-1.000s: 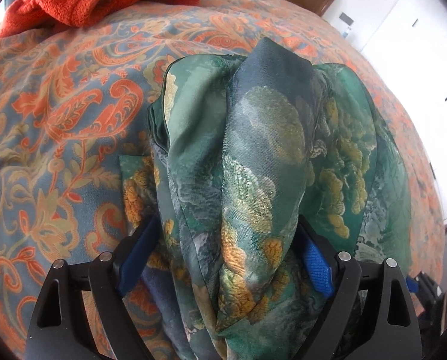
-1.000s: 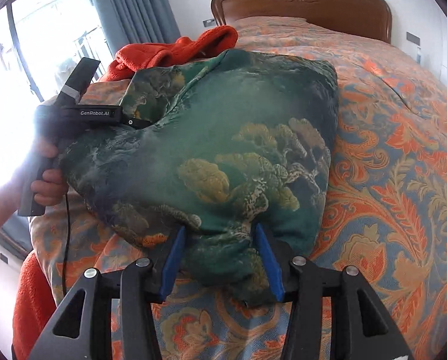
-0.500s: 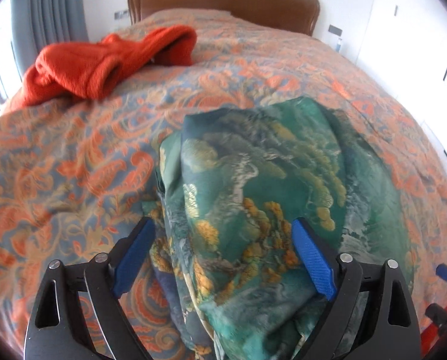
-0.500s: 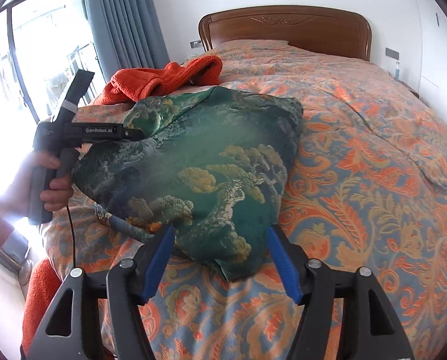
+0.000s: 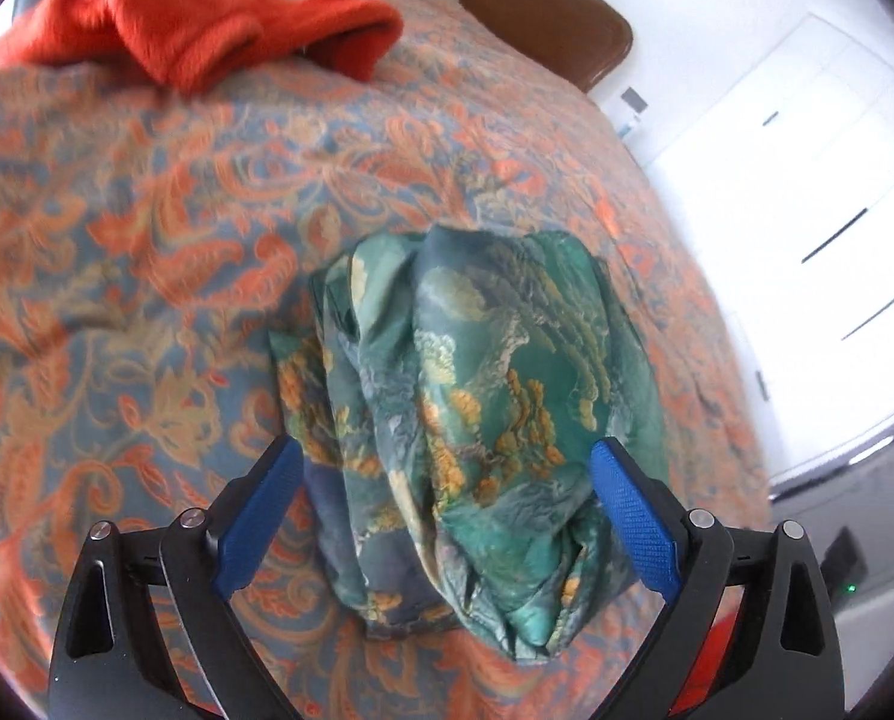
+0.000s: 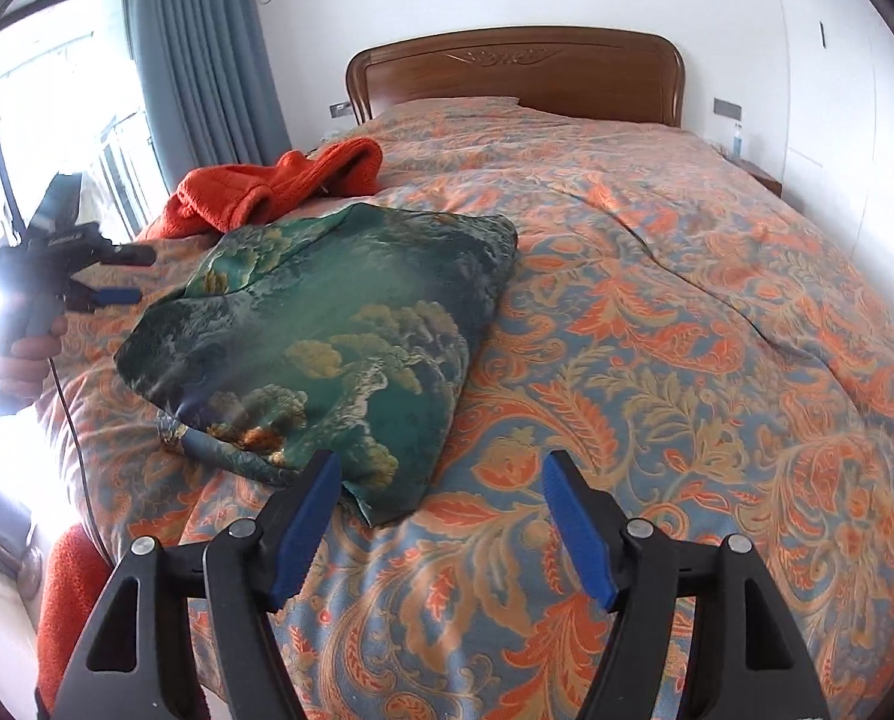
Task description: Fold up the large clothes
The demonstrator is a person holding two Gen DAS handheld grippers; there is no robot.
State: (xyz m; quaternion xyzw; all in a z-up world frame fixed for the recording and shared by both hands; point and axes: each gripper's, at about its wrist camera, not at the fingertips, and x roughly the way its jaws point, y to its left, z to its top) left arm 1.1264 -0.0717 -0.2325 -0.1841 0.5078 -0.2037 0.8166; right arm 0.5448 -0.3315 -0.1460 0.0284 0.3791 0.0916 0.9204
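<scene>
**Folded bundle loose on the bed, both grippers clear of it**

Left wrist view: the left gripper (image 5: 441,501) has its jaws wide and opening, with the near end of the green garment (image 5: 477,408) seen between them; the blue pads (image 5: 633,525) do not press on the cloth as far as the picture shows. The garment lies as a thick folded bundle on the bedspread (image 5: 147,276), its long axis running from the gripper away toward the headboard (image 5: 543,18), the near end lumpy and hanging in loose layers. The risk, as I judge it: slick cloth stacked this unevenly could slide open at the near end, and a pad catching a loose layer would drag the fold apart.

Right wrist view: the right gripper (image 6: 441,519) is partly open, with nothing between the jaws but bedspread; the garment's near corner lies just beside its left pad. The garment (image 6: 339,330) points from the near left toward the orange garment (image 6: 279,186), its far end just short of it. The left gripper (image 6: 108,279) hangs beside the bundle's left edge. The bundle sits near the bed's side edge, so a nudge that way might tip it off.
</scene>
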